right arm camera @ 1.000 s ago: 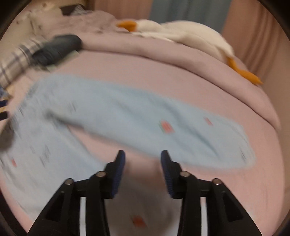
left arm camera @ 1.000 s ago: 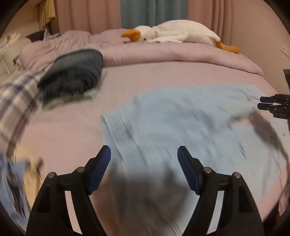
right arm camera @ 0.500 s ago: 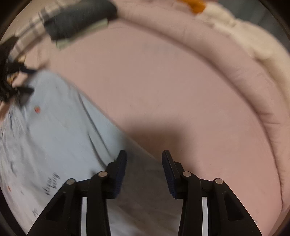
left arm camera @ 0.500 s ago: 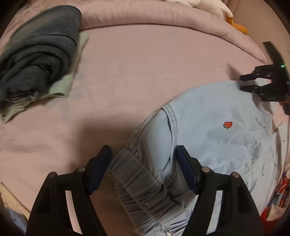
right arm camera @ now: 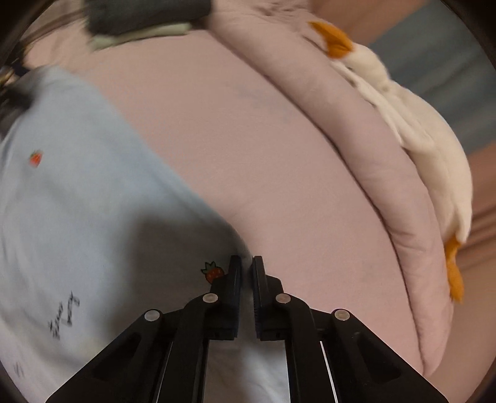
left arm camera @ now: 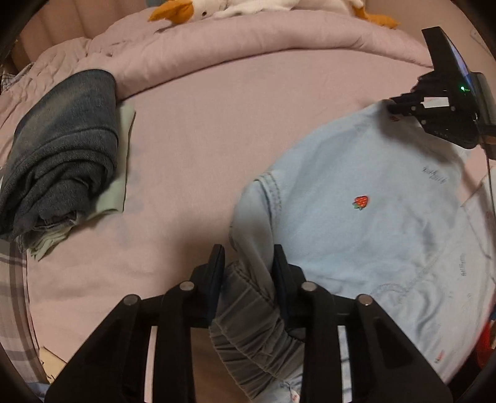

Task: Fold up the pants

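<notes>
Left wrist view
Left gripper: the black two-finger left gripper (left arm camera: 248, 262) has its blue-padded jaws clamped on the gathered elastic waistband (left arm camera: 248, 325) of the light blue cotton pants with small strawberry prints (left arm camera: 365, 223).
Pants: spread flat over the right half of the pale pink bed sheet (left arm camera: 201, 148), the waistband bunched and lifted at the near edge.
Right gripper, seen from here: the black right gripper (left arm camera: 400, 104) sits at the far edge of the pants, touching the cloth — its jaws look drawn together, though the angle is poor.
Left of the sheet: a folded dark blue denim garment (left arm camera: 62, 148) lies on a pale green folded cloth (left arm camera: 119, 161), well apart from the pants.
Far edge: a rolled pink quilt (left arm camera: 248, 40) with a white plush goose with an orange beak (left arm camera: 198, 9) on top.

Right wrist view
Right gripper: the right gripper (right arm camera: 247, 266) has its jaws nearly together, pinching the edge of the pants (right arm camera: 77, 192) just beside a strawberry print (right arm camera: 214, 271).
Pants: they fill the left side, blurred, lying on the pink sheet (right arm camera: 263, 148).
Right side: the quilt (right arm camera: 387, 186) — the goose (right arm camera: 418, 124) stretched along it.
</notes>
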Available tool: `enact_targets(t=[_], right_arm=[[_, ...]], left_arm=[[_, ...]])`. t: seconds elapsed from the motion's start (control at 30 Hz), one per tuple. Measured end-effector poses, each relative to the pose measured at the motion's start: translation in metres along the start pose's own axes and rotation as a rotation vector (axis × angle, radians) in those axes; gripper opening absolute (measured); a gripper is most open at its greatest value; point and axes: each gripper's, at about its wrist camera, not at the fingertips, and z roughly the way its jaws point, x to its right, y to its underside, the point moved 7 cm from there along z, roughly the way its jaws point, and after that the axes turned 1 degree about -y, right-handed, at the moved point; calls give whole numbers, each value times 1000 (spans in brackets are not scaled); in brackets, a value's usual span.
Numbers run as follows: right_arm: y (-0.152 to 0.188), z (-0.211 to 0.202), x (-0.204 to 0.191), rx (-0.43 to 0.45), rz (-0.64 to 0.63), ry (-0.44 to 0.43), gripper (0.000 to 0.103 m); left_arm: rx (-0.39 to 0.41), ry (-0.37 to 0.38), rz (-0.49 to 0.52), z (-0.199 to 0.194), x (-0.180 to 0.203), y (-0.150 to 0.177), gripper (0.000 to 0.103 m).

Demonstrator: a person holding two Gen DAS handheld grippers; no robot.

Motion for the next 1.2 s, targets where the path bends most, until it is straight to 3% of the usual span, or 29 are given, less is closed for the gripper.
enact_targets(t=[0.07,0.2,0.33,0.47,0.63,0.83,1.0,1.2], right_arm=[[1,21,-12,-59,-3,3,6],[0,15,-19,-68,-28,91,6],[-6,-38,-2,50,36,126,6],[-9,-88,6,158,72,175,6],[27,-156,-12,255,76,220,6],[102,-199,-57,269,61,166,6],[150,-184,-113,192,52,70,6],[173,-161,-145,127,40,20,6]], left_arm=[[-53,-45,18,17,6,2,36],[-47,-91,30,6,15,-7,35],[72,-113,34,-36,23,-2,36],[186,-187,114,-82,36,16,37],[304,-303,265,-128,59,62,36],[447,-399,418,-151,76,126,36],[379,-404,447,-125,90,170,30],[375,-387,403,-128,93,185,23]])
